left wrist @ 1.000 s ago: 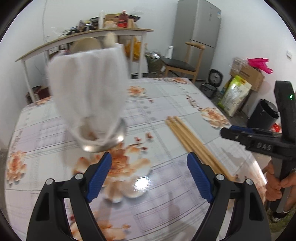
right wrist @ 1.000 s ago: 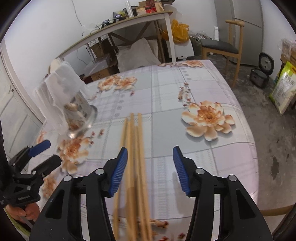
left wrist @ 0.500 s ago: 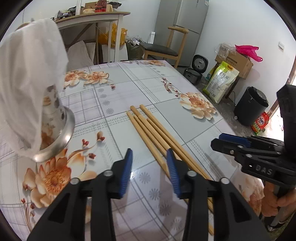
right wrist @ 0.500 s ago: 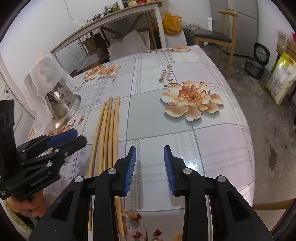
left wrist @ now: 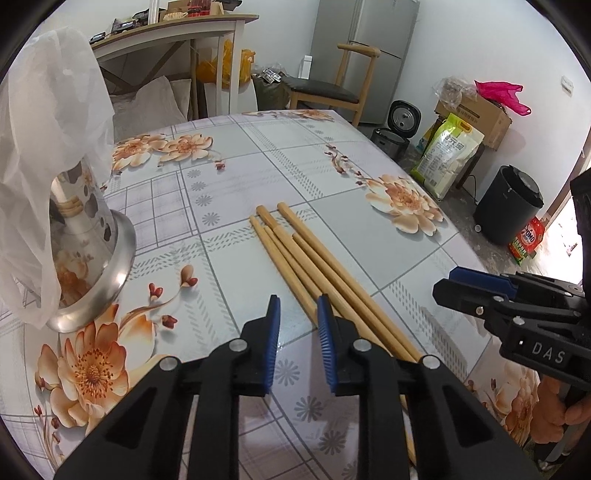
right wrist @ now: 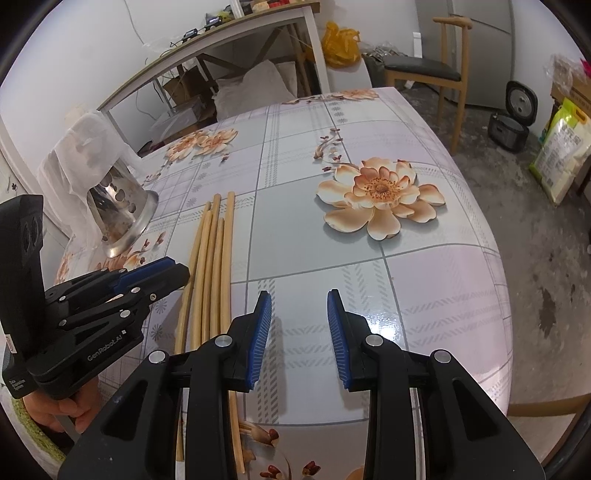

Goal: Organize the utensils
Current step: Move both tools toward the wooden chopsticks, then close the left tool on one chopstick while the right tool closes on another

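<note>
Several long wooden chopsticks (left wrist: pixel 314 258) (right wrist: pixel 210 258) lie side by side on the flowered tablecloth. My left gripper (left wrist: pixel 298 299) (right wrist: pixel 162 273) hovers low at their near part. Its jaws are closing to a narrow gap that shows only tablecloth, and its right finger covers the sticks. My right gripper (right wrist: pixel 299 293) (left wrist: pixel 476 291) stands open over bare cloth just right of the chopsticks, with nothing between its pads. A perforated metal utensil holder (left wrist: pixel 92 236) (right wrist: pixel 118 206) with a white plastic bag (left wrist: pixel 48 122) draped over its top stands to the left of the sticks.
The table's right edge (right wrist: pixel 506 295) drops to a concrete floor. Beyond it are a wooden chair (left wrist: pixel 332 92), a rice cooker (left wrist: pixel 399 125), a rice sack (left wrist: pixel 447 155) and a black bin (left wrist: pixel 509 206). A cluttered side table (left wrist: pixel 166 33) stands behind.
My left gripper swung from the bagged holder rightward and down to the chopsticks, its jaws narrowing. My right gripper shifted right off the chopsticks and narrowed a little.
</note>
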`<state>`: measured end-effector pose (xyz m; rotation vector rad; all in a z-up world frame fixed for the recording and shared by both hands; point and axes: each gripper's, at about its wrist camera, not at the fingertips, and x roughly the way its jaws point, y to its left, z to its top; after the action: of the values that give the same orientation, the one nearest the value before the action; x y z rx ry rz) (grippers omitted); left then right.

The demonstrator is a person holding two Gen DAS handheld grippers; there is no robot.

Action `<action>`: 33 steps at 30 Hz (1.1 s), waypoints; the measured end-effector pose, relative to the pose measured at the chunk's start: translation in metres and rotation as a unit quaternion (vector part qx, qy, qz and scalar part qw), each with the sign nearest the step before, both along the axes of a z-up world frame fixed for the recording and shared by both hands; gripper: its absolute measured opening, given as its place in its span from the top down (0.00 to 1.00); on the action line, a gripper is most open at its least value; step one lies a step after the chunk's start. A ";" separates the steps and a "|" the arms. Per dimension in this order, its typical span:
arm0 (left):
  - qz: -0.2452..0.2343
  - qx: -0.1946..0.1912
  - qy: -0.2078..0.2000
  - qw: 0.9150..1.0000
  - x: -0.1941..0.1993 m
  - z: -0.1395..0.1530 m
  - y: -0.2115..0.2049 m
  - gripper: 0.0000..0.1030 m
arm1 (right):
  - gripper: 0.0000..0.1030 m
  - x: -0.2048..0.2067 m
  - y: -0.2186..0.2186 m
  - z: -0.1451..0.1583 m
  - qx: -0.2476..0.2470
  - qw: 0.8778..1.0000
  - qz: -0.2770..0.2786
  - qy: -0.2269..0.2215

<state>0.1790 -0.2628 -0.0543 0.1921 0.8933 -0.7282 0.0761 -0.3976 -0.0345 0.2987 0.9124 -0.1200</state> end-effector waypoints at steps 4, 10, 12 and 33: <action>0.002 0.001 0.001 1.000 0.000 0.000 -0.001 0.81 | 0.71 0.000 0.000 0.000 0.001 1.000 0.000 -0.001; 0.003 -0.004 0.010 1.000 0.001 0.000 -0.001 0.81 | 0.71 0.000 0.000 0.000 0.001 1.000 0.000 -0.001; 0.002 -0.005 0.009 1.000 0.001 0.000 -0.001 0.81 | 0.71 0.000 0.000 0.000 0.001 1.000 0.000 -0.001; 0.026 0.030 -0.012 0.999 0.001 -0.002 0.012 0.85 | 0.74 0.003 0.016 0.009 0.000 0.999 0.034 -0.007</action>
<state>0.1804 -0.2507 -0.0565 0.2300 0.8946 -0.6497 0.0790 -0.3820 -0.0255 0.2679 0.9086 -0.0545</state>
